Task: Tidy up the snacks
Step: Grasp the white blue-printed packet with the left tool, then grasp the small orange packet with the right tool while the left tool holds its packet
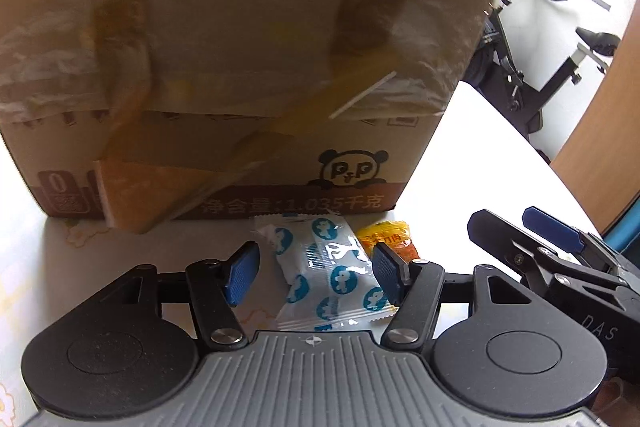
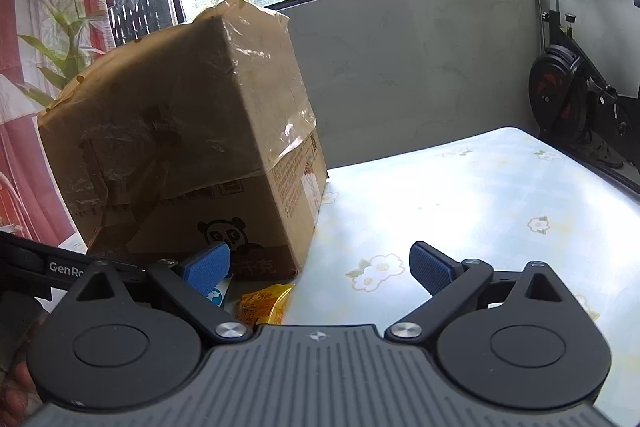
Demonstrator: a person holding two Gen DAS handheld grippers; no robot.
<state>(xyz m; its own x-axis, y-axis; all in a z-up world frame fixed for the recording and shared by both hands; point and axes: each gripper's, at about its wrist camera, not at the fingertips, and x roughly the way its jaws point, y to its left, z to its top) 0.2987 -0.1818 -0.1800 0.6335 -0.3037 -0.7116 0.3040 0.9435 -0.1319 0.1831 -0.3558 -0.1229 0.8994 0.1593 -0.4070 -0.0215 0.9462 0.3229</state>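
A white snack packet with blue round prints (image 1: 330,275) lies on the table between the open fingers of my left gripper (image 1: 314,273). An orange snack packet (image 1: 390,239) lies just right of it, behind the right pad. Both lie in front of a taped cardboard box (image 1: 240,47) with a panda logo. In the right wrist view my right gripper (image 2: 320,269) is open and empty, just right of the box (image 2: 192,131). The orange packet (image 2: 262,303) and a corner of the white packet (image 2: 216,295) show by its left finger.
The table has a pale floral cloth (image 2: 480,195). The right gripper's body (image 1: 560,267) sits close on the left gripper's right. An exercise bike (image 2: 568,95) stands beyond the table's far right edge. A wooden panel (image 1: 608,99) stands at the right.
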